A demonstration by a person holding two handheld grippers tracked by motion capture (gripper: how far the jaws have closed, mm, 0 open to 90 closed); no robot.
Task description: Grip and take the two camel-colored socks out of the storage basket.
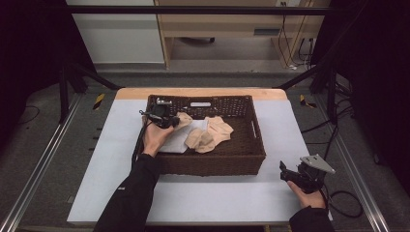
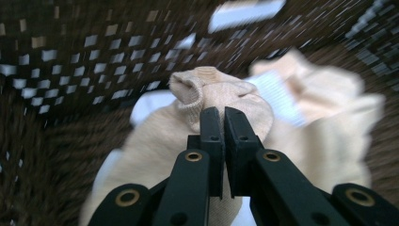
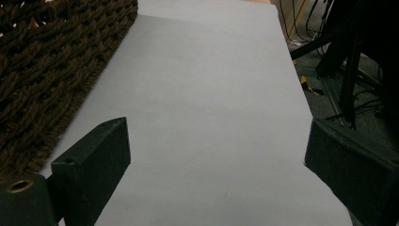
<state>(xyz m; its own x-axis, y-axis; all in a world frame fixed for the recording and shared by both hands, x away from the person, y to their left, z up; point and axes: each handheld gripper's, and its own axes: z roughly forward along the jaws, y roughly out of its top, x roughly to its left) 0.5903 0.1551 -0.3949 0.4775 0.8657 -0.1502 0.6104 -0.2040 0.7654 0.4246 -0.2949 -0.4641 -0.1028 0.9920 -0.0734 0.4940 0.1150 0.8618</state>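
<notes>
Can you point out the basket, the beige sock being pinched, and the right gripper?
basket (image 1: 212, 164), high view, front wall.
beige sock (image 2: 235, 96), left gripper view, bunched cuff.
right gripper (image 1: 284, 172), high view, between its fingers.

Table (image 1: 227, 193) with a pale grey-white sheet on top, a light wood edge showing at its far side, sits centre frame inside a black metal frame (image 1: 193, 9) whose bar crosses the top and whose struts slant down at upper left and upper right. Grey floor (image 1: 43, 145) all round, yellow-black tape marks (image 1: 98, 100) on it left and right of the table's far corners, loose black cables (image 1: 338, 140) at right. Upper centre a light wood cabinet (image 1: 217, 24) beside a white panel (image 1: 116, 34); sides of the frame are dark.
</notes>
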